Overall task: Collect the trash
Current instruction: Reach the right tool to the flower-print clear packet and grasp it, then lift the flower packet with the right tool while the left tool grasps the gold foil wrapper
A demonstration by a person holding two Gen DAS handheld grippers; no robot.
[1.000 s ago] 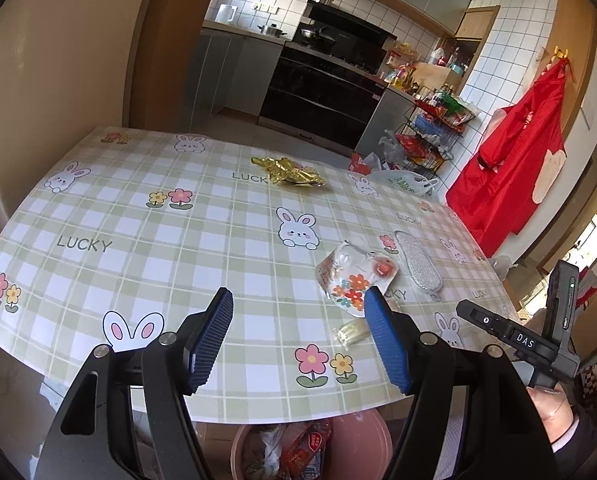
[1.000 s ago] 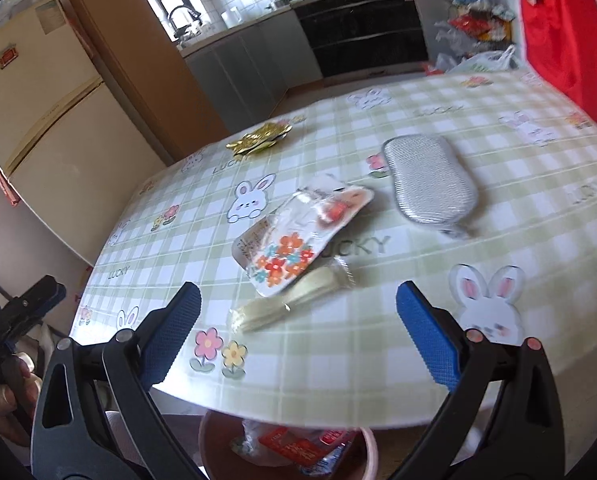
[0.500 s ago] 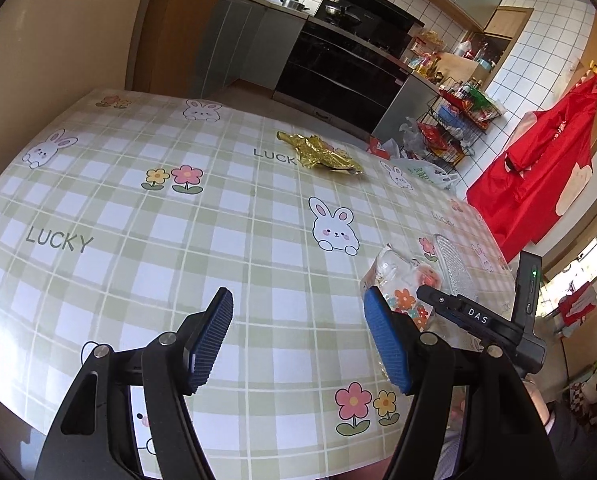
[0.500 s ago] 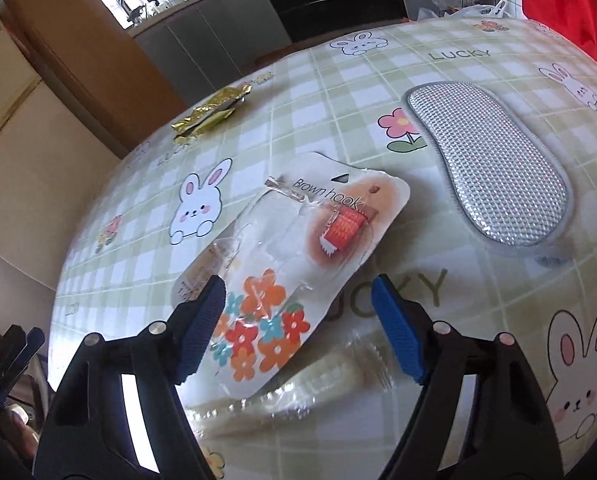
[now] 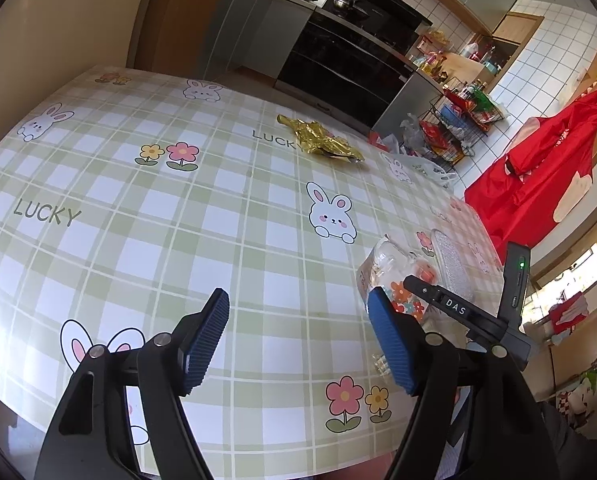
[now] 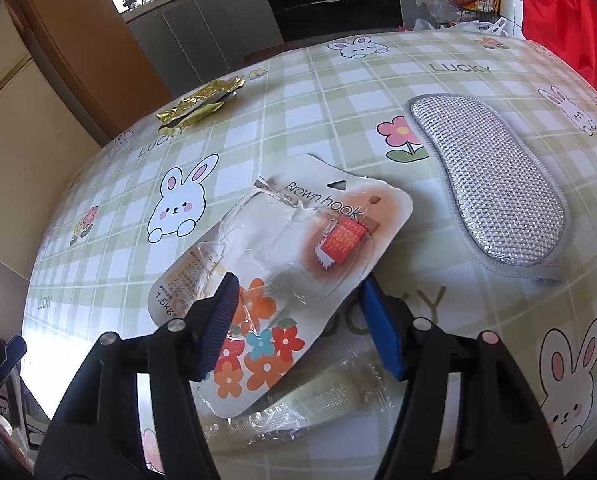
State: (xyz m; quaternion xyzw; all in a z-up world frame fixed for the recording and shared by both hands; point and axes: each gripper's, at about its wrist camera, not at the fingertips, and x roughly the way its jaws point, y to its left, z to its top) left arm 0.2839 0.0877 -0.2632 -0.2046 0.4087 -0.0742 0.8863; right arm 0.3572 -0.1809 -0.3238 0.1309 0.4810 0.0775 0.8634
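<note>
The right gripper (image 6: 294,320) sits low over the hook package (image 6: 282,264) on the table.

Its blue pads (image 6: 378,332) are spread apart, one on each side of the flowery end of the card, not squeezing it. A clear plastic wrapper (image 6: 298,408) lies just under the card, near the table edge. The silver scrubbing pad (image 6: 486,184) is beside the card. The gold foil wrapper (image 6: 198,106) lies far back. The left gripper (image 5: 298,344) is wide and holds nothing above the bunny tablecloth (image 5: 138,216).
</note>
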